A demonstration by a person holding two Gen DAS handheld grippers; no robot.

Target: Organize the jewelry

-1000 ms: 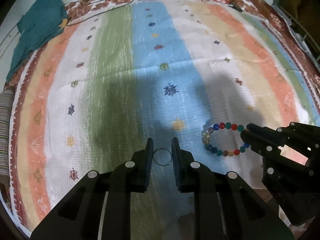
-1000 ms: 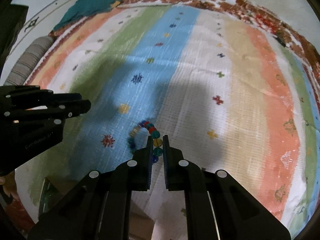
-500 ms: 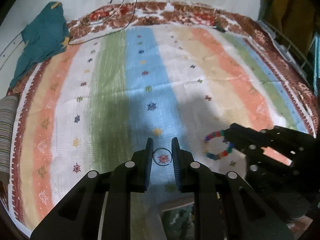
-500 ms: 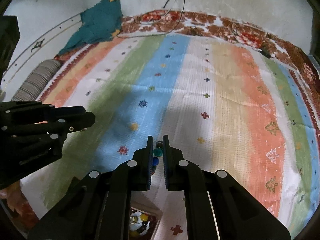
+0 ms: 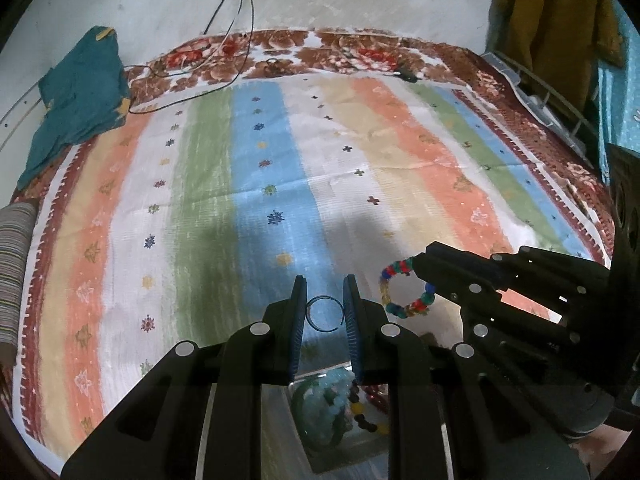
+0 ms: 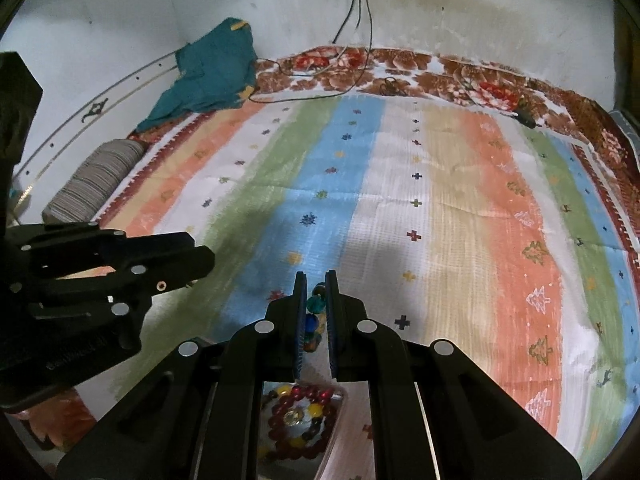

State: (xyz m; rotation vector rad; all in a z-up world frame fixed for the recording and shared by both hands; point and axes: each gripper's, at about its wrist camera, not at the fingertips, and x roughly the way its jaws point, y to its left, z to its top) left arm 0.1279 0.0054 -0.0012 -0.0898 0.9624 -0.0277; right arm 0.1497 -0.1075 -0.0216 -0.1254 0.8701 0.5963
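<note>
Both tools rose above the striped bedspread (image 5: 360, 152), revealing wall (image 6: 280, 0).

A striped cloth (image 6: 440, 208) in orange, green, blue and white covers a bed with a brown floral blanket (image 6: 440, 72) at its far edge. Behind stands a stained white wall (image 6: 460, 8); cables (image 6: 360, 8) hang down it. A teal garment (image 6: 208, 76) and a grey striped bolster (image 6: 92, 184) lie at the left.
</note>
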